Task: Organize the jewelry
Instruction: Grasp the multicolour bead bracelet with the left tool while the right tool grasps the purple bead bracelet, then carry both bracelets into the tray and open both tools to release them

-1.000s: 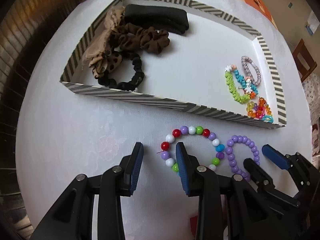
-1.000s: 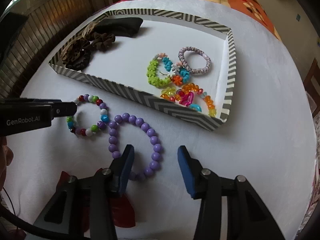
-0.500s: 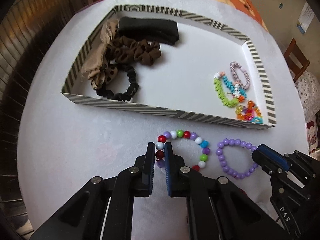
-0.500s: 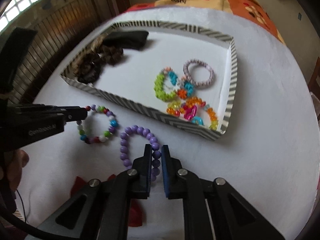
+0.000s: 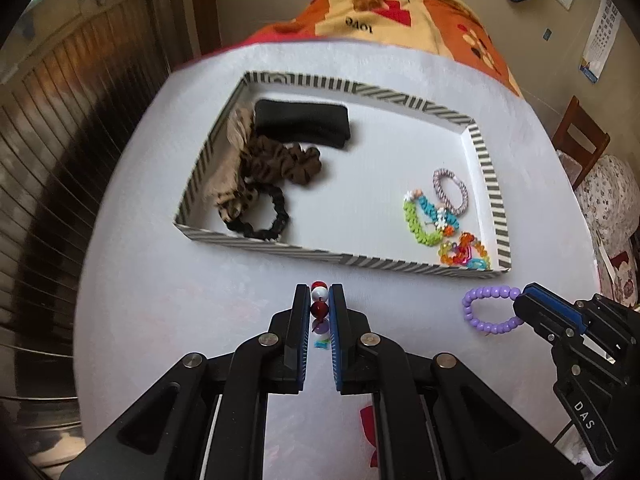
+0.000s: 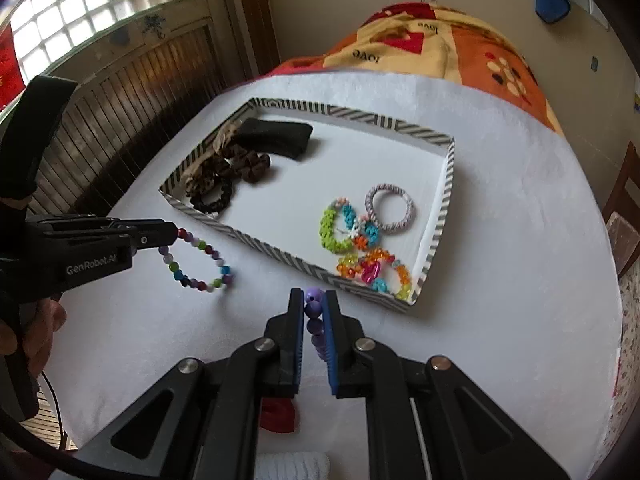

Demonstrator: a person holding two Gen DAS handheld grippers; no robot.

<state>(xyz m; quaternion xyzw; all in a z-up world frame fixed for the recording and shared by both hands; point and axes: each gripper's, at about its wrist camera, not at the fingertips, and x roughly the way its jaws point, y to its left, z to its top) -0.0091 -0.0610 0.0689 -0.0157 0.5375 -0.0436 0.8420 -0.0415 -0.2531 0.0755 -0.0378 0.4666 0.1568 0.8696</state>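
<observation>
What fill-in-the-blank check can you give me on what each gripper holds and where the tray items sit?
1. The left gripper is shut on the ____ bead bracelet.
2. The right gripper is shut on the ____ bead bracelet.
3. The black scrunchie lies inside the ____ tray.

Missing words: multicolored; purple; striped

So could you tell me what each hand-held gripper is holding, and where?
Left hand-held gripper: multicoloured bead bracelet, by a few beads. Right hand-held gripper: purple bead bracelet, likewise.
</observation>
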